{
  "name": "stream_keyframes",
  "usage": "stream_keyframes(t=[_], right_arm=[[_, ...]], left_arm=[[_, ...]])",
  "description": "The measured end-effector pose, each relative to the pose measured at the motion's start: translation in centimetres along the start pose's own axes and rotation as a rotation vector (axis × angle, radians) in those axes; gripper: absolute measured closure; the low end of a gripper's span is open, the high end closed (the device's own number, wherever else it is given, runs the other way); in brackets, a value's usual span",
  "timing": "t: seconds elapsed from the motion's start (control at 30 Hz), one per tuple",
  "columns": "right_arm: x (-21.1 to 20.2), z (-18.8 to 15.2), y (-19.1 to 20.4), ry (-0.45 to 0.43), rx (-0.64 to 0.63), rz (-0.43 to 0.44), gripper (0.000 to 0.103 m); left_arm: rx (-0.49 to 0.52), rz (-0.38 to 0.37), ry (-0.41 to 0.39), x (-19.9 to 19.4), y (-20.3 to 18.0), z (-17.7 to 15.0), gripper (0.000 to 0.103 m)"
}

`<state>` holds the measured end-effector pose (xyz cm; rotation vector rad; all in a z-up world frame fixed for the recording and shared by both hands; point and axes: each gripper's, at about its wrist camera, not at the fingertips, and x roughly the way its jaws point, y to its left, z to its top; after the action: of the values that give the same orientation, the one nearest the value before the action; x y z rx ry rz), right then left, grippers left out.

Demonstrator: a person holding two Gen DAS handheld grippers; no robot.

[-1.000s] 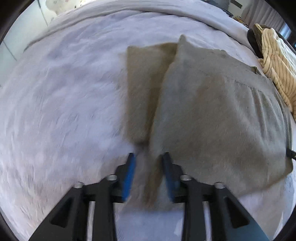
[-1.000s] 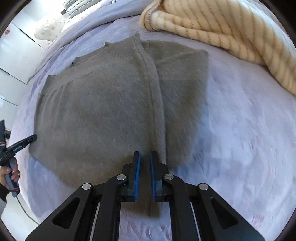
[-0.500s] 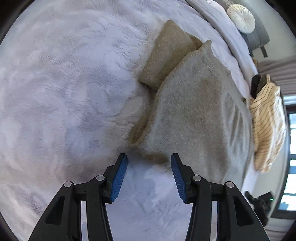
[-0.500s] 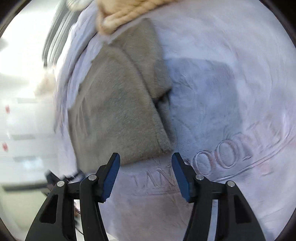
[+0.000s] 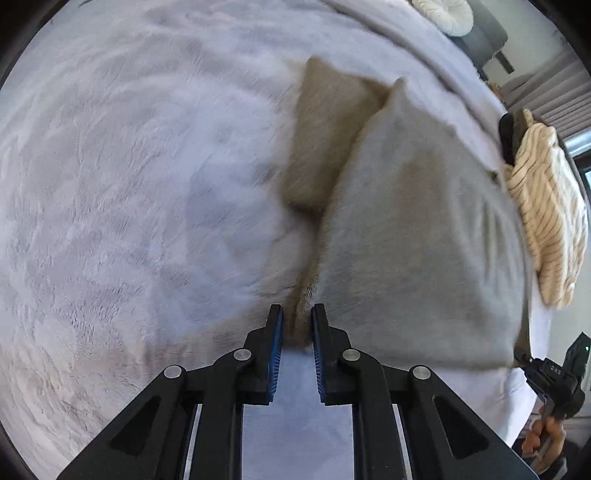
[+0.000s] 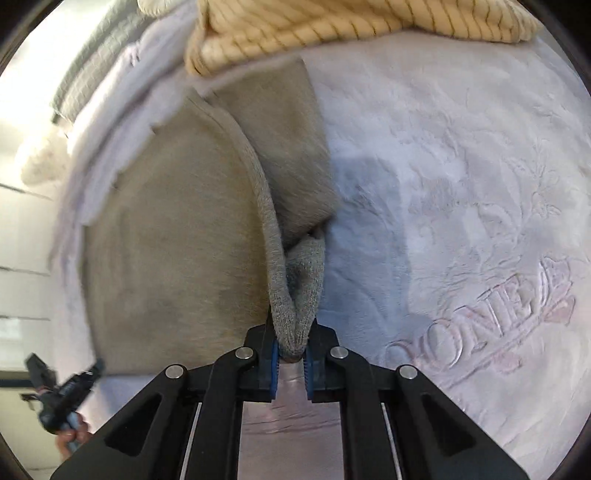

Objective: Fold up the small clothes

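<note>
A grey-beige knitted sweater [image 5: 413, 229] lies on a pale lilac plush blanket [image 5: 129, 206], sleeves folded in. My left gripper [image 5: 297, 325] is shut on the sweater's near hem corner, fabric bunched between its blue pads. In the right wrist view the same sweater [image 6: 173, 240] spreads to the left, and my right gripper [image 6: 291, 343] is shut on its other hem corner, the knit edge pulled up into the jaws. Each gripper shows small in the other's view, the right one [image 5: 554, 373] at the lower right, the left one [image 6: 62, 391] at the lower left.
A cream striped garment [image 5: 546, 214] lies beyond the sweater's far side, and shows in the right wrist view [image 6: 332, 26] too. The blanket has an embossed pink logo [image 6: 491, 332] to the right. A round white cushion [image 5: 443, 14] sits far back.
Half a second ago both grippers were open just short of the sweater's hem. Now both have moved in and shut on its two hem corners, bunching the fabric.
</note>
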<state>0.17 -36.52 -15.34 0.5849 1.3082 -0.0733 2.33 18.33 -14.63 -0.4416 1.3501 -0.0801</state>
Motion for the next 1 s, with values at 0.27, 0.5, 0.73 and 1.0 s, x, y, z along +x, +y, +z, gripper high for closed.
stream_keyframes(t=[0.27, 0.5, 0.73, 1.0], right_arm=[[-1.7, -3.0, -1.9, 0.005, 0.141, 0.035, 0.088], [-2.7, -5.6, 4.1, -0.008, 0.013, 0.096, 0.082], [2.6, -3.5, 17.6, 0.036, -0.235, 0.246, 0.082], [10.2, -0.7, 30.8, 0.049, -0.387, 0.317, 0.082]], left_arm=[[0.111, 0.04, 0.0, -2.0, 1.0, -1.5, 0.086], [0.172, 0.094, -0.052, -4.5, 1.5, -1.1, 0.085], [0.146, 0.133, -0.097, -4.8, 2.4, 0.6, 0.085], [0.108, 0.146, -0.094, -4.6, 4.8, 0.9, 0.085]])
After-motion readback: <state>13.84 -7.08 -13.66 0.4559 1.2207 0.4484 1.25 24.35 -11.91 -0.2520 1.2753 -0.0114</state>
